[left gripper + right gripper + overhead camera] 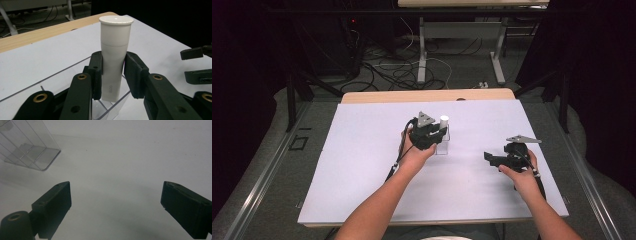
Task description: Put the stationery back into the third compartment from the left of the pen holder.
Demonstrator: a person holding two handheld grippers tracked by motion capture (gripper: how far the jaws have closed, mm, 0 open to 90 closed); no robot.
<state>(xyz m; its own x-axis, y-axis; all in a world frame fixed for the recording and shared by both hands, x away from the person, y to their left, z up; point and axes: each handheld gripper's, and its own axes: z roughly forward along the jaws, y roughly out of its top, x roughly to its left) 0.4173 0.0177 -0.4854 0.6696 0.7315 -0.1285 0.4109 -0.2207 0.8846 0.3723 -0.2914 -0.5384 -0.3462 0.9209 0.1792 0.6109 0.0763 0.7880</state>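
Tube (pixel 115 57): white, capped, standing upright in clear holder (pixel 110 110) near middle of tabletop (pixel 362 165). Looking like smooth, stiff plastic, probably light and a little slippery; not seeming fragile. Being clamped by left gripper (pixel 113 72), jaws pressing on both sides of tube's body below the cap seam. Judging that a good place to hold: straight wall, pads flat against it, cap left free. Gripping higher, on the flared cap, risking a slip or a loosened cap. Holder appearing thin and light, likely lifting or tipping along with tube if pulled at a slant. Right gripper (pixel 115 207) hovering well apart to the right, jaws spread wide, holding nothing.
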